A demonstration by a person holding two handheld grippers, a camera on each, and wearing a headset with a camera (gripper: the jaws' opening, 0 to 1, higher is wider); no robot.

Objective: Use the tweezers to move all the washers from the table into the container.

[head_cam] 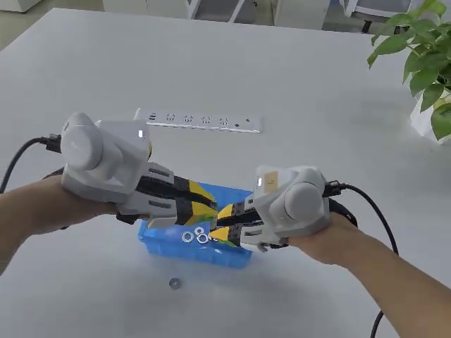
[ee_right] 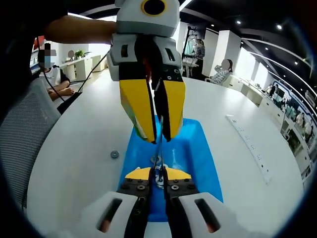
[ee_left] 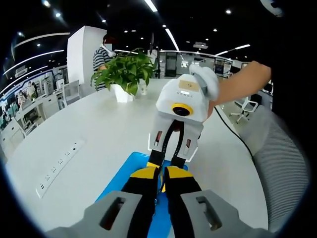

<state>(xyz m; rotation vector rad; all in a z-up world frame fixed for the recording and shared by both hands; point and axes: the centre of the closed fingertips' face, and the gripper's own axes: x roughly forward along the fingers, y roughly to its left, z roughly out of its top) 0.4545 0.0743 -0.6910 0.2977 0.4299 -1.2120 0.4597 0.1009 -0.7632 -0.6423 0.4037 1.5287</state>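
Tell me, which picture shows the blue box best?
The right gripper view: the blue box shows floor and walls. The head view shows its front wall and little else; the left gripper view, a blue strip beside the jaws.

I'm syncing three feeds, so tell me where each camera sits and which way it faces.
Head view: on the person's head, looking forward and down at the table; both forearms, left gripper and right gripper show over the blue container.
Left gripper view: rides the left gripper, looks along its own jaws at the right gripper head-on, plant behind.
Right gripper view: rides the right gripper, faces the left gripper, tweezers between them.
Shared: the gripper views face each other; each shows the opposite gripper and the blue container.
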